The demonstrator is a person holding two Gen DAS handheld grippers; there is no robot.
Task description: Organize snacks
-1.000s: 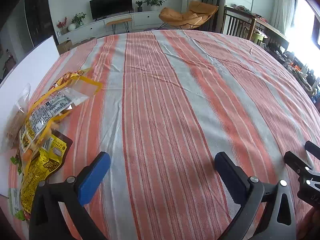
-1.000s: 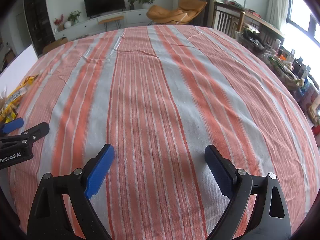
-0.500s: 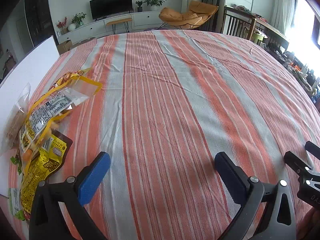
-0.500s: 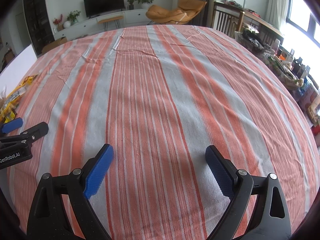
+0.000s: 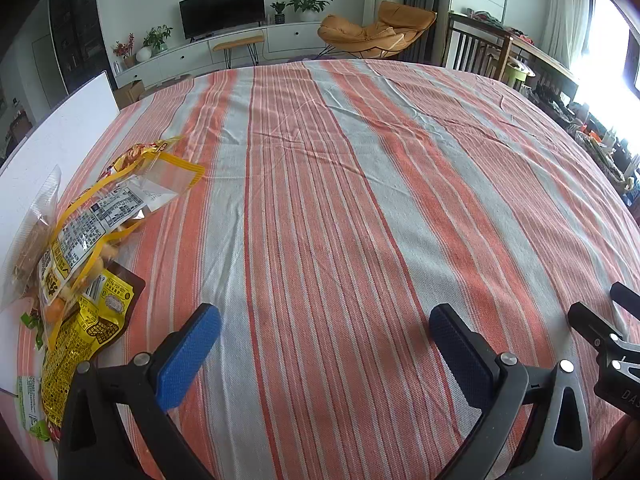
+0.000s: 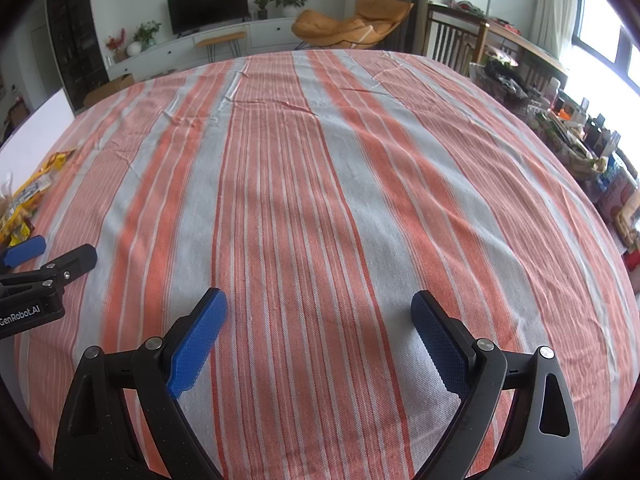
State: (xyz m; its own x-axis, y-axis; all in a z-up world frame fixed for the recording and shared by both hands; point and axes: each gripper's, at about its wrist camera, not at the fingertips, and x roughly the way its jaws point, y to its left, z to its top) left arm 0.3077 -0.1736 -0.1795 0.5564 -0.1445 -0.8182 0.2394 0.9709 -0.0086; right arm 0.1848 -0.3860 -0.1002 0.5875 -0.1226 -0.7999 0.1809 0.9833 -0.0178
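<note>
We hold the left hand-held gripper (image 5: 324, 340) over the near edge of the tabletop (image 5: 360, 200), its blue pads spread wide apart with only striped orange and grey cloth between them. The right hand-held gripper (image 6: 320, 326) hangs just beside it over the same near edge, pads equally far apart, nothing gripped. Both point down at the cloth and touch no snack. The snacks sit in a loose pile at the left edge of the tabletop: a clear packet with yellow trim and a printed label (image 5: 116, 208) lies on top, angled toward the far side; a yellow and brown packet (image 5: 88, 332) lies partly under it nearer to us; a clear bag of brownish pieces (image 5: 30, 240) leans against the pile's outer side. A white board (image 5: 52, 140) lies along that left edge beside the pile
</note>
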